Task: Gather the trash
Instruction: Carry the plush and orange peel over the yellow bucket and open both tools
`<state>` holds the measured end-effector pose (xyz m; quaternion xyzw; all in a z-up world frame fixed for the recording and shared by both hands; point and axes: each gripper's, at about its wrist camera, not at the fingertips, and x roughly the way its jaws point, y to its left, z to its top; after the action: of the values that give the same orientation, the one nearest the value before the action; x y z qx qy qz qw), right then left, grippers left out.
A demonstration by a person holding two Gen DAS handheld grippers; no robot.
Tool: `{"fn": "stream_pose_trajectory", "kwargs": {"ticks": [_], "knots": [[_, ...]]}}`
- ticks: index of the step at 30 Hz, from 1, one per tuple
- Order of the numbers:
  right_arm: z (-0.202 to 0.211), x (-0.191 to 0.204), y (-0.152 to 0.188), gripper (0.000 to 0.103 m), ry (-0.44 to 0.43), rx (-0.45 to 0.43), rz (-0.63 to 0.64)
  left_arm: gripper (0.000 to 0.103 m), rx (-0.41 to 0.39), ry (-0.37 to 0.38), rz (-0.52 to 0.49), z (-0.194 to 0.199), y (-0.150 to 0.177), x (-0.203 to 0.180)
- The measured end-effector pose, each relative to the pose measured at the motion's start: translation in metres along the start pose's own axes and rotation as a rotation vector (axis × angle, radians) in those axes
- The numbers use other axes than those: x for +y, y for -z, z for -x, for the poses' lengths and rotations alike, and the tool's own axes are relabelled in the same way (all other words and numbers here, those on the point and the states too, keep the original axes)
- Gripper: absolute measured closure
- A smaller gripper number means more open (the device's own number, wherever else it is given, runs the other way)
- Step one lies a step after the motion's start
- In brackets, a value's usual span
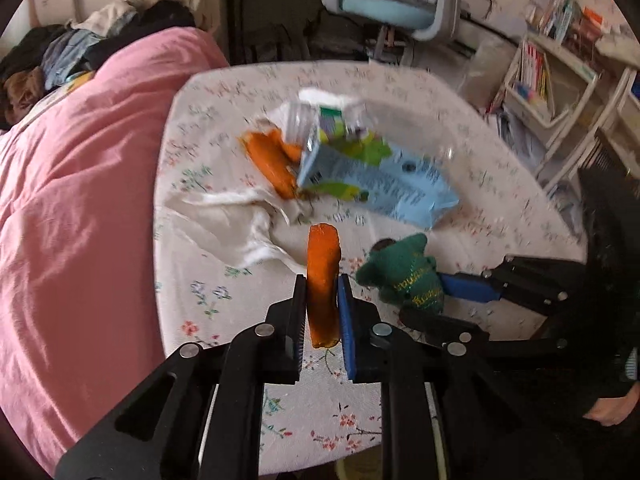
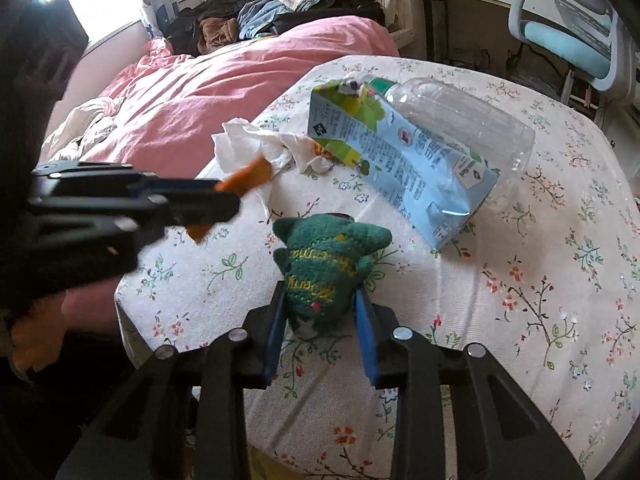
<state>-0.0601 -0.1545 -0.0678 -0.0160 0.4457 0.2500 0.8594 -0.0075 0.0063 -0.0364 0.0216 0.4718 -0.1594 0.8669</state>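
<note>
Peel and plush toy gripped over floral worktop (image 2: 520, 280).
Left gripper (image 1: 322, 292) clamping orange peel (image 1: 322, 276); right gripper (image 2: 320, 300) squeezing green plush toy (image 2: 326, 264), beside blue carton (image 2: 400, 156).

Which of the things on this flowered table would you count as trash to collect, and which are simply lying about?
Trash: orange peel strip clamped in the left gripper; more peel; crumpled tissue; blue carton; clear plastic bottle.

Lying about: green knitted toy between the right gripper fingers; pink quilt; clothes pile; desk chair.
</note>
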Motion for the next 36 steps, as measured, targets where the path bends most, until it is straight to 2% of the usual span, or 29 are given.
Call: {"fn": "stream_pose_trajectory", "kwargs": {"ticks": [7,15,21,24,28,31,32,33,34,35,36], "knots": [[0.037,0.01,0.01,0.07,-0.016,-0.073,-0.015,0.088,-0.105,0.076,0.1,0.045,0.011,0.017],[0.075,0.038,0.069,0.07,-0.044,-0.067,-0.034,0.088,-0.121,0.116,0.108,0.074,0.054,0.008],[0.077,0.053,0.119,0.069,-0.047,0.047,-0.03,0.088,-0.046,0.132,0.054,0.075,0.095,-0.02],[0.075,0.049,0.137,0.065,-0.012,0.094,-0.065,0.088,0.037,0.135,0.015,0.067,0.122,-0.038],[0.09,0.024,0.137,0.039,0.049,0.019,-0.191,0.088,0.165,0.132,-0.082,0.053,0.152,-0.064],[0.098,0.003,0.134,0.038,0.065,-0.043,-0.306,0.078,0.139,0.109,-0.097,0.059,0.153,-0.066],[0.101,0.002,0.132,0.037,0.07,-0.062,-0.318,0.069,0.109,0.093,-0.083,0.063,0.149,-0.062],[0.105,0.001,0.128,0.036,0.078,-0.091,-0.322,0.054,0.076,0.071,-0.068,0.068,0.144,-0.058],[0.109,0.003,0.125,0.033,0.085,-0.113,-0.316,0.046,0.009,0.013,-0.034,0.076,0.136,-0.05],[0.113,0.006,0.119,0.03,0.098,-0.151,-0.296,0.033,-0.031,-0.027,-0.011,0.081,0.126,-0.044],[0.117,0.01,0.113,0.028,0.108,-0.178,-0.278,0.027,-0.092,-0.081,0.025,0.089,0.116,-0.036]]}}
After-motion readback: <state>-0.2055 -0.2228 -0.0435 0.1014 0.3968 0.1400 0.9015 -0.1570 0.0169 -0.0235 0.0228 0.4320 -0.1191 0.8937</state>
